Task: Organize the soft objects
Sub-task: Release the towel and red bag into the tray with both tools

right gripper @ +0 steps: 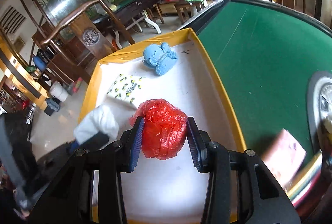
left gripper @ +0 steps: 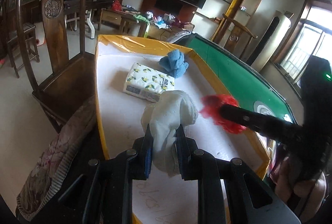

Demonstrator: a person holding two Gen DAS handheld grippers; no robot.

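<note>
Between the left gripper's [left gripper: 164, 130] pinching fingers hangs a crumpled white cloth [left gripper: 172, 110], its lower end hidden behind them, while the right gripper [right gripper: 165, 122] clamps a crinkled red plastic bag [right gripper: 164, 126], both over the white, yellow-rimmed tray [right gripper: 215, 79] on a green felt table [right gripper: 259, 54].

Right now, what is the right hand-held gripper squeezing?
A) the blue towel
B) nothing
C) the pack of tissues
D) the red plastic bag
D: in the right wrist view, the right hand-held gripper has its pads pressed on either side of the crumpled red plastic bag above the white tray.
</note>
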